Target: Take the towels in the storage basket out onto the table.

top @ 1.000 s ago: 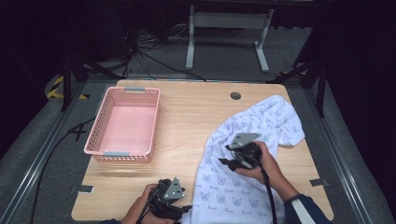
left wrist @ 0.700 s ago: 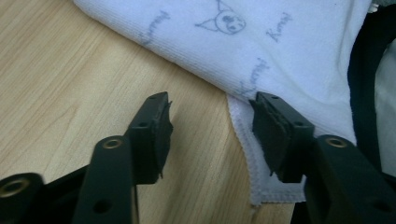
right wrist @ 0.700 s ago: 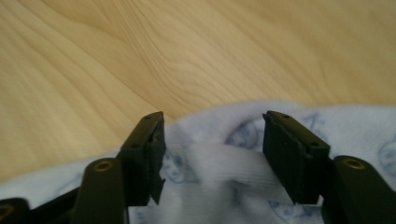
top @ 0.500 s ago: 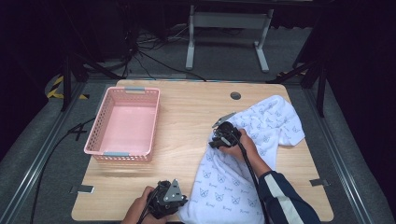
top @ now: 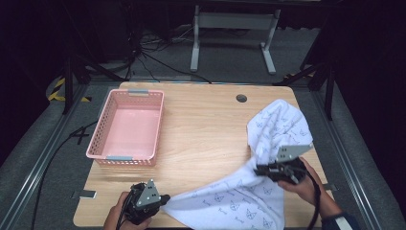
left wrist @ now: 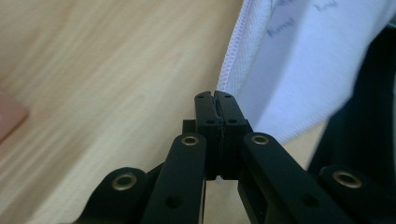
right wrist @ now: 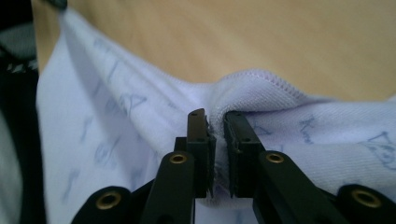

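Observation:
A white cloth (top: 268,143) with small blue prints lies across the right half of the wooden table (top: 206,129) and hangs off its front edge. My left gripper (top: 165,200), at the front left, is shut on the hemmed corner of the cloth (left wrist: 243,60); its jaws are pressed together on the hem. My right gripper (top: 257,168), at the right, is shut on a bunched fold of the cloth's (right wrist: 252,88) stitched edge, with fabric wedged between its jaws. The cloth stretches in a taut band between the two grippers.
An empty pink plastic basket (top: 108,125) stands on the left part of the table. A round cable hole (top: 241,98) sits near the back edge. Beyond the table are a grey metal stand (top: 230,28) and cables on the dark floor.
My right gripper has pulled back toward the front right with the cloth's edge in it. The cloth now stretches between both grippers. The left gripper has stayed at the front left.

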